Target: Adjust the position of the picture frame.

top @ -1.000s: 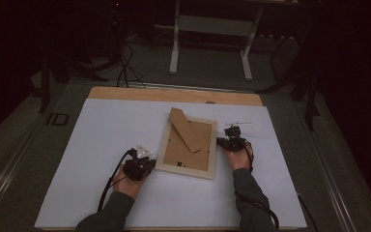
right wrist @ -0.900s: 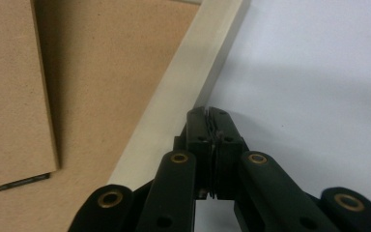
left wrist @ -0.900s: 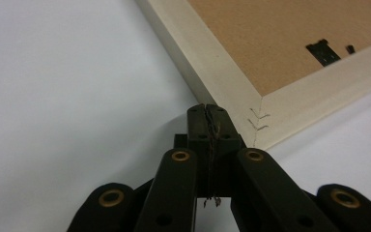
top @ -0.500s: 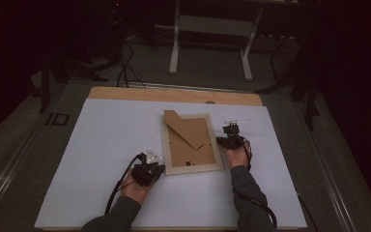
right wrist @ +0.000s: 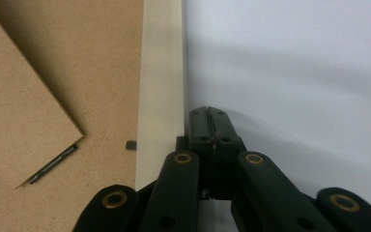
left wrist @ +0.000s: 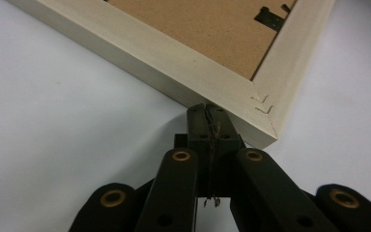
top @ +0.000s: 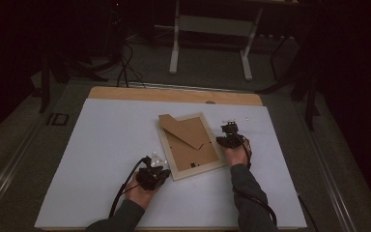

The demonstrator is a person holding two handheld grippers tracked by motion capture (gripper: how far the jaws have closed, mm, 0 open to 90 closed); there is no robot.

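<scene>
Pale wooden picture frame (top: 189, 144) lying face-down and skewed on white table (top: 101, 145), brown backing showing, stand flap sticking out.

Picture frame (top: 189, 145) on white table (top: 101, 145)

Dark room, grey floor (top: 212, 72)

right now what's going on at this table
A person holds a gripper in each hand beside a wooden picture frame that lies face down on the white table, its brown stand up. The left gripper, jaws shut, has its tip against the frame's near corner. The right gripper, also shut, sits against the outer side of the frame's right edge. Neither grips anything; they look set to nudge or square the frame from two sides.
</scene>
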